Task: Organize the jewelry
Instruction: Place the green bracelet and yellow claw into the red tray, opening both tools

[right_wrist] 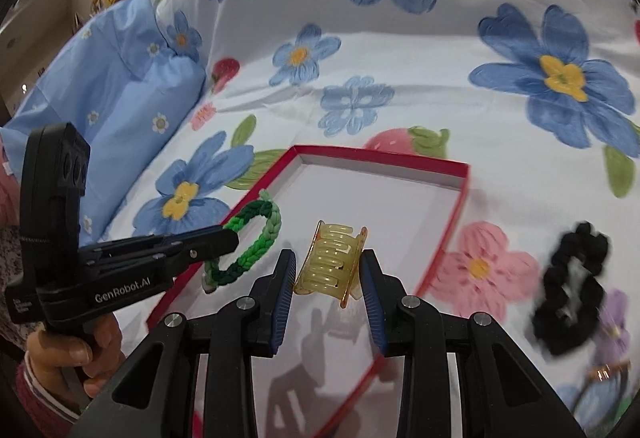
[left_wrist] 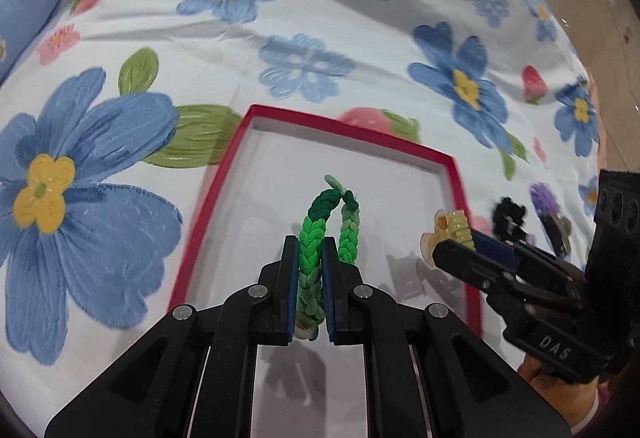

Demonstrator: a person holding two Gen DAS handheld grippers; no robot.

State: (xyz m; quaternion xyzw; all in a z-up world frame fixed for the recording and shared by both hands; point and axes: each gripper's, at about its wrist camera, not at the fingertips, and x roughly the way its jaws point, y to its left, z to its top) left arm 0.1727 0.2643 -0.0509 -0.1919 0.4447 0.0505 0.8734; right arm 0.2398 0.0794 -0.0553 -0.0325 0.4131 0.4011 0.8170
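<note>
A shallow red-rimmed box (left_wrist: 457, 182) with a white floor lies on a floral bedsheet; it also shows in the right wrist view (right_wrist: 456, 218). My left gripper (left_wrist: 309, 250) is shut on a green braided hair tie (left_wrist: 316, 222) and holds it above the box floor; the hair tie also shows in the right wrist view (right_wrist: 256, 238). My right gripper (right_wrist: 328, 258) is shut on a translucent yellow claw clip (right_wrist: 330, 264) over the box; the clip also shows in the left wrist view (left_wrist: 448, 230).
A black scrunchie (right_wrist: 572, 278) and a purple hair accessory (right_wrist: 616, 322) lie on the sheet right of the box. A light blue pillow (right_wrist: 108, 78) sits at the far left. The sheet (left_wrist: 320, 18) beyond the box is flat.
</note>
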